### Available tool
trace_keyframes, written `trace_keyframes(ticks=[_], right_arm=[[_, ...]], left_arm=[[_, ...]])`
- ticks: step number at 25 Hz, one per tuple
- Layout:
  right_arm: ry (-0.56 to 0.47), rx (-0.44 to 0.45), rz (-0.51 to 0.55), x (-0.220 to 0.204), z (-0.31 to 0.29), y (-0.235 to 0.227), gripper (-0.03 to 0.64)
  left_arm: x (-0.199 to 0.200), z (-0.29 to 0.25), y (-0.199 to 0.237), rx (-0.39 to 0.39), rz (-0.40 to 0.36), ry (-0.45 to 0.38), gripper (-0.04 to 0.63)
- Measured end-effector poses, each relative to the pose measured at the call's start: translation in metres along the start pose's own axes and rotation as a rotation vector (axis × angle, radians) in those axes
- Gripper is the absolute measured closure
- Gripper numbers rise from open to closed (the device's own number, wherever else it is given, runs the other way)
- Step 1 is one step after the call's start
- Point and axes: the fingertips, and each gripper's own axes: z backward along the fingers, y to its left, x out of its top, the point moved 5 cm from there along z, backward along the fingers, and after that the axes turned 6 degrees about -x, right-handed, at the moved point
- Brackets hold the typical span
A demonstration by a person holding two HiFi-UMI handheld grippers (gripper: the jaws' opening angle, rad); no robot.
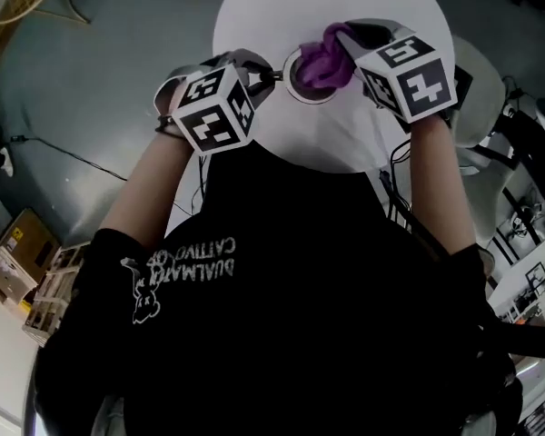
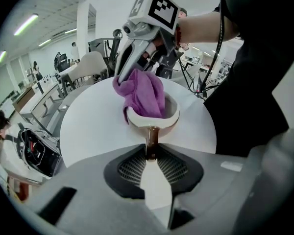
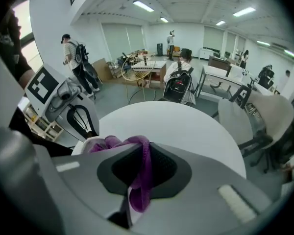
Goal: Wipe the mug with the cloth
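Both grippers are right on the mug (image 2: 154, 122) now. It stands upright on the round white worktop (image 1: 282, 7), on the person's side of it, a little in from the near edge.

The left gripper (image 2: 152, 153) comes in from the left edge, and its fingers are pinching the mug's brown handle (image 2: 152, 138). The dark pads close on either side of the handle, which runs straight out from the white wall of the mug.

Over on the other side, the right gripper (image 3: 144, 155) points steeply down from above the mug's mouth. Its fingers are clamped on the purple cloth (image 2: 142, 94), and a fold of it hangs out between the pads. The rest of the cloth is bunched up and stuffed into the mug, piling above the rim and spilling over the side farthest from the person.

From the head view, the two marker cubes sit either side of the mug, the left cube (image 1: 216, 109) nearer the person, the right cube (image 1: 409, 75) just beside the cloth. Both forearms reach in from the near edge of the worktop.
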Motion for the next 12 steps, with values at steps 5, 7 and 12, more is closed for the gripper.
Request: trace_keyframes(ticks=[5,7,12], right_arm=[[0.085,-0.065,0.078,0.021,-0.004,0.012,0.578],[0.110,-0.083,0.089,0.030,-0.008,0.020,0.580],[0.166,-0.138,0.140,0.054,-0.020,0.058,0.581]], left_arm=[[0.005,0.002,0.000,-0.062,-0.010,-0.043,0.526],[0.003,0.006,0.001,-0.081,-0.036,-0.046,0.528],[-0.020,0.023,-0.003,-0.110,-0.081,-0.075,0.526]])
